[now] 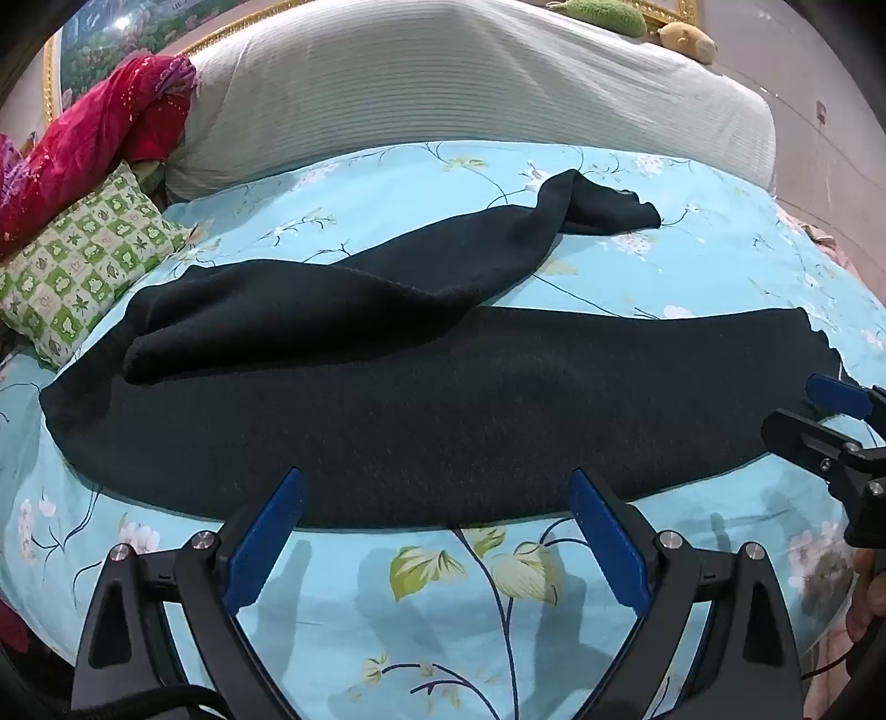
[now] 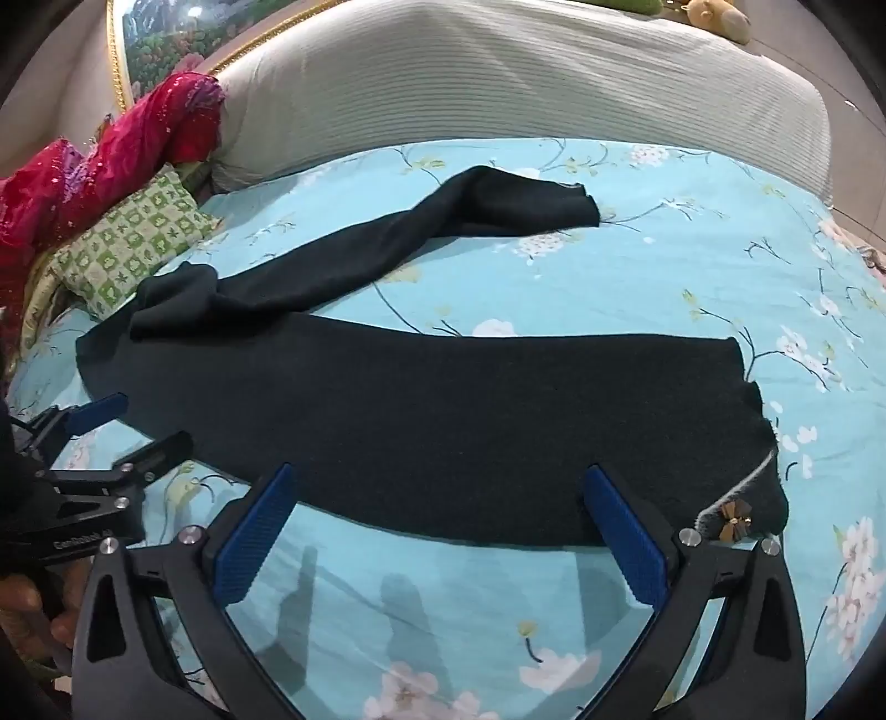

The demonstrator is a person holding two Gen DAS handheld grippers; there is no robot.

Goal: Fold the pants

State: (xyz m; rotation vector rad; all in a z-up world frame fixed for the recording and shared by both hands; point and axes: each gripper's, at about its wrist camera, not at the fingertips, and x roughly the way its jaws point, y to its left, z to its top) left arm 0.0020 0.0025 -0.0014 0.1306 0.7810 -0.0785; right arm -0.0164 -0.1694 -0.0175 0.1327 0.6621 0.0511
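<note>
Black pants [image 1: 443, 410] lie spread on a light-blue floral bedsheet [image 1: 421, 603]. One leg lies flat across the front; the other leg [image 1: 387, 260] is twisted and runs up toward the back right. In the right wrist view the pants [image 2: 443, 410] show a small gold bow [image 2: 732, 519] at the near right corner. My left gripper [image 1: 434, 487] is open, at the pants' near edge, holding nothing. My right gripper [image 2: 440, 487] is open, at the near edge too. Each gripper shows in the other's view: the right [image 1: 830, 421], the left [image 2: 122, 426].
A large white ribbed cushion [image 1: 470, 88] lies at the back of the bed. A green checked pillow [image 1: 83, 260] and red cloth [image 1: 94, 138] sit at the left. Plush toys [image 1: 686, 39] rest at the back right. The bed's edge drops off at the right.
</note>
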